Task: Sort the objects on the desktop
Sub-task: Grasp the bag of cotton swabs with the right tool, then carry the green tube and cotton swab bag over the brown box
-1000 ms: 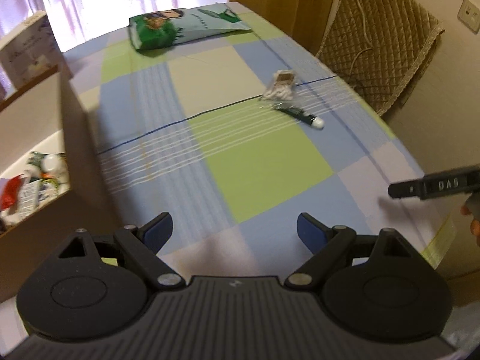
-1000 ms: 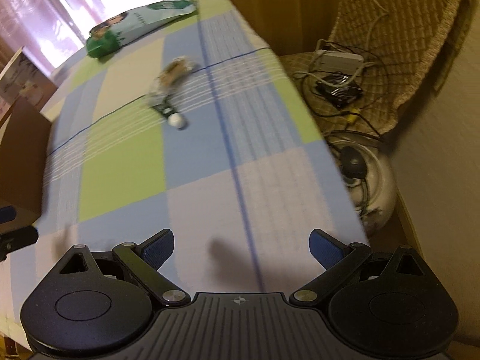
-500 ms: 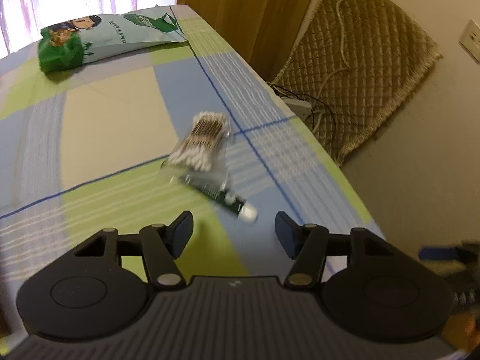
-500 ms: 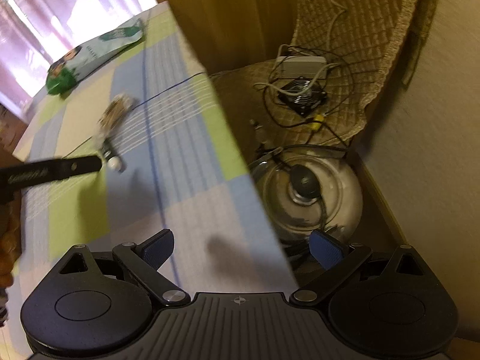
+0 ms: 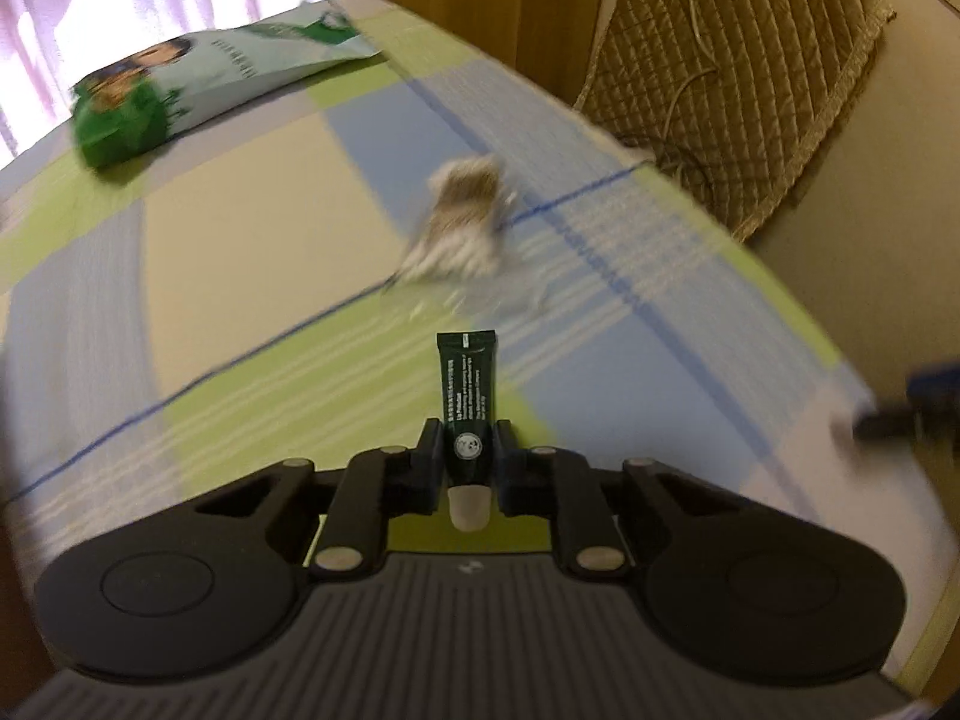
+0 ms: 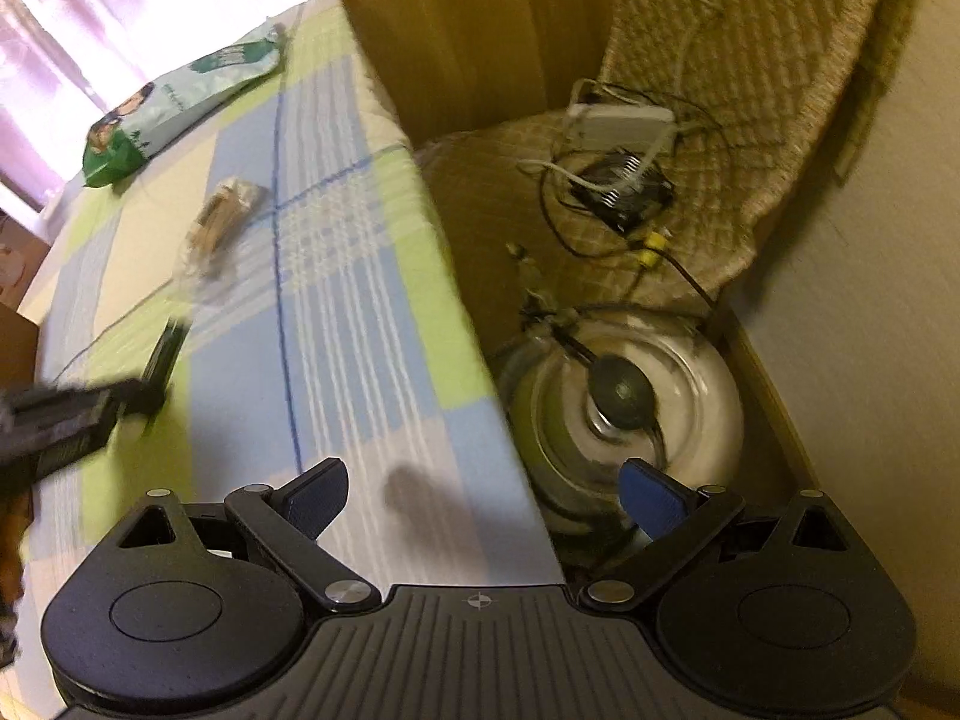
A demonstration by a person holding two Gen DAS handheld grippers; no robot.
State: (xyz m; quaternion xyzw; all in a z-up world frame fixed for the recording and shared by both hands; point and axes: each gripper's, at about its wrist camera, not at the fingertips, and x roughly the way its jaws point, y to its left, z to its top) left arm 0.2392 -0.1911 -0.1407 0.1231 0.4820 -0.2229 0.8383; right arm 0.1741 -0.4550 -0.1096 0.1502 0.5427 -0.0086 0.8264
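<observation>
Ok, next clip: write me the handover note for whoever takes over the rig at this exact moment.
Left gripper: shut on the small dark green tube with a white cap, cap end toward the camera.
Right gripper: open, nothing between its fingers, hanging over the table's right edge.
On the checked blue-green tablecloth: clear bag of cotton swabs just beyond the tube, green-and-white snack bag at the far end.
Done: tube gripped.
Left: put the tube away, then the swabs and snack bag. No container is in view now.

Around the cotton-swab packet (image 5: 462,222) the bench (image 5: 252,228) lies bare on every side; the green snack bag (image 5: 180,90) sits well beyond it, and a quilted chair (image 5: 738,72) stands past the bench's edge.
</observation>
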